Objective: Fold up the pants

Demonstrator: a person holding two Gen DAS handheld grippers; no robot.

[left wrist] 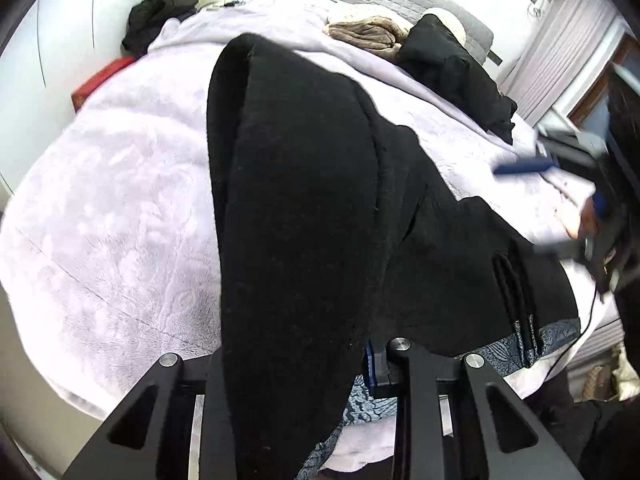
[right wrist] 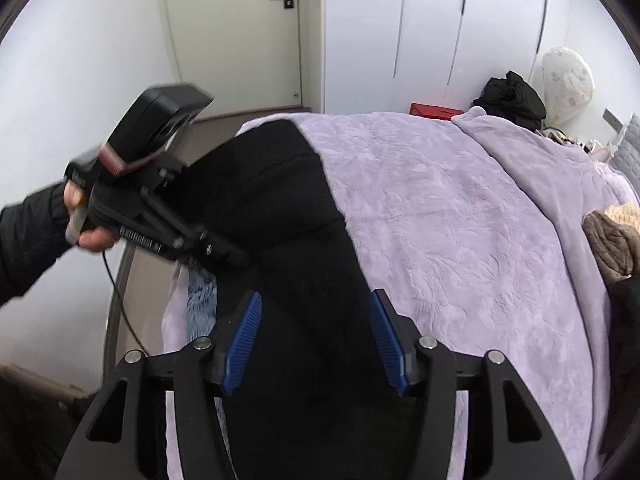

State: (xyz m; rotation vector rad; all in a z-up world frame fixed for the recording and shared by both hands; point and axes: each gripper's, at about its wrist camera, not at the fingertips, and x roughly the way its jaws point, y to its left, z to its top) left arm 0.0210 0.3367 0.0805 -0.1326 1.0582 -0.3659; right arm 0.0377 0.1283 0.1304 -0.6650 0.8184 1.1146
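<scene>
1. Black pants (left wrist: 304, 208) are clamped in the left gripper (left wrist: 296, 364), fabric draped over its fingers.
2. The right gripper (right wrist: 316, 344) is held apart, pads (right wrist: 244, 340) flanking the pants.
3. Beyond, the pants are spread across a lilac blanket (right wrist: 460, 216).

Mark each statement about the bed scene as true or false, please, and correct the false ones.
1. The right gripper is open, with the black pants between its fingers. True.
2. The blanket is green. False: it is pale lilac.
3. The left gripper is shut on the pants. True.
4. The door stands wide open. False: it is closed.
5. A red box lies at the far edge of the bed. True.
</scene>
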